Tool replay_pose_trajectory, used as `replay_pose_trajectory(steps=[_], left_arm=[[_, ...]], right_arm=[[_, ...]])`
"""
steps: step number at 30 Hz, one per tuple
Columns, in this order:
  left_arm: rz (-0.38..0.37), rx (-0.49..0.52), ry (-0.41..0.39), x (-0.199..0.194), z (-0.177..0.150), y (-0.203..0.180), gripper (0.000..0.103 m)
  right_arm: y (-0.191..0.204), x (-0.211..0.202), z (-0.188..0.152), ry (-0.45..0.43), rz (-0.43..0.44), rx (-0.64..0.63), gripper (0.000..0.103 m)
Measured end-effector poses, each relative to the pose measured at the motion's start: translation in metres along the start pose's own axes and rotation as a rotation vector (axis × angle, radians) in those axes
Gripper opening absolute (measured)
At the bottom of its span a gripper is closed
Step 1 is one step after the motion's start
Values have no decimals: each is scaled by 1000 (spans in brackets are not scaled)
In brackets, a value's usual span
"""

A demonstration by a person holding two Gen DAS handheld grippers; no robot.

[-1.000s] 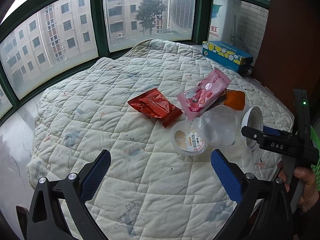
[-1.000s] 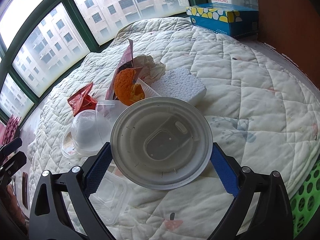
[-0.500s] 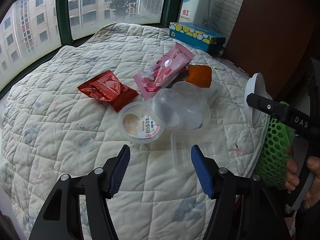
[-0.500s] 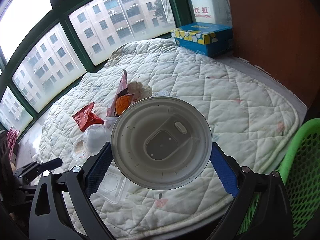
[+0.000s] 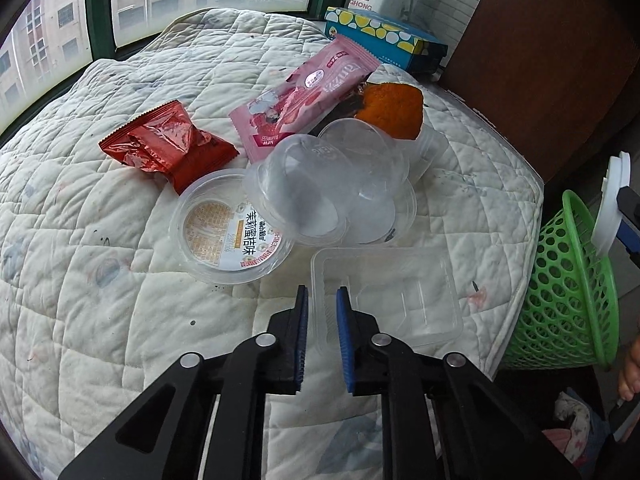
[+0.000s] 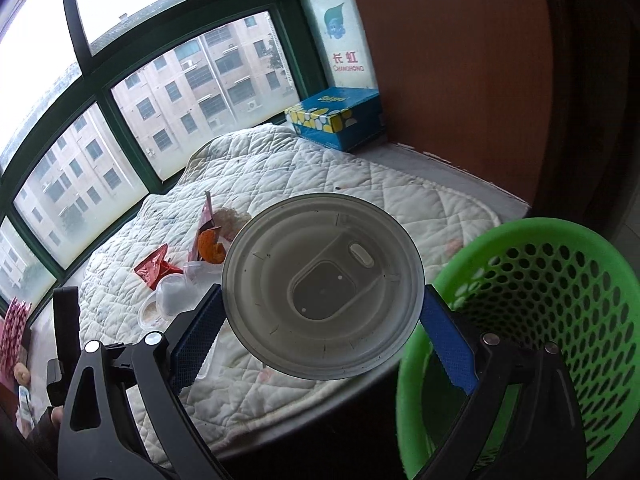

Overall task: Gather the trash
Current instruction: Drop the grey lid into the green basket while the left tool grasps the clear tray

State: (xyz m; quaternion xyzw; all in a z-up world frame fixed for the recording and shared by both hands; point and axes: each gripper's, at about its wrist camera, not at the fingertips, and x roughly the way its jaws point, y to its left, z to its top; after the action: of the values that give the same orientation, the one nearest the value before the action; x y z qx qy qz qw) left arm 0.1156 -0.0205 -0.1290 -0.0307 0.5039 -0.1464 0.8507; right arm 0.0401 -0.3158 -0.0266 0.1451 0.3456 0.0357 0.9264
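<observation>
Left gripper (image 5: 320, 300) points down at the quilt (image 5: 100, 300). Its jaws have just been closing and now stand nearly together on the rim of a clear tray (image 5: 388, 296); the left edge of the tray sits between the blue pads (image 5: 343, 320).

Just beyond the tray: a labelled tub (image 5: 232, 232), two clear cups (image 5: 320, 184) on their sides, a red packet (image 5: 168, 144), a pink wrapper (image 5: 304, 92) and an orange peel (image 5: 394, 110), all bunched and touching. A blue box (image 5: 384, 38) lies at the far edge by the window.

Right gripper (image 6: 320, 316) is clamped across a round grey lid (image 6: 324, 296), pads on opposite edges, lid facing the camera. It hangs beside the quilt's edge, next to the green basket (image 6: 560, 300), not yet over the opening. In the left view the lid shows edge-on above the basket rim.
</observation>
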Motion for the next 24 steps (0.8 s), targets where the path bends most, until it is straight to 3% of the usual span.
replay_pose_trajectory(steps=[12, 24], left_arm=[[1, 16, -75, -41, -4, -18, 6], [-85, 139, -205, -100, 21, -76, 6]], right_arm=[[-58, -37, -30, 3, -134, 100, 93], [-85, -61, -49, 5, -158, 149, 97]])
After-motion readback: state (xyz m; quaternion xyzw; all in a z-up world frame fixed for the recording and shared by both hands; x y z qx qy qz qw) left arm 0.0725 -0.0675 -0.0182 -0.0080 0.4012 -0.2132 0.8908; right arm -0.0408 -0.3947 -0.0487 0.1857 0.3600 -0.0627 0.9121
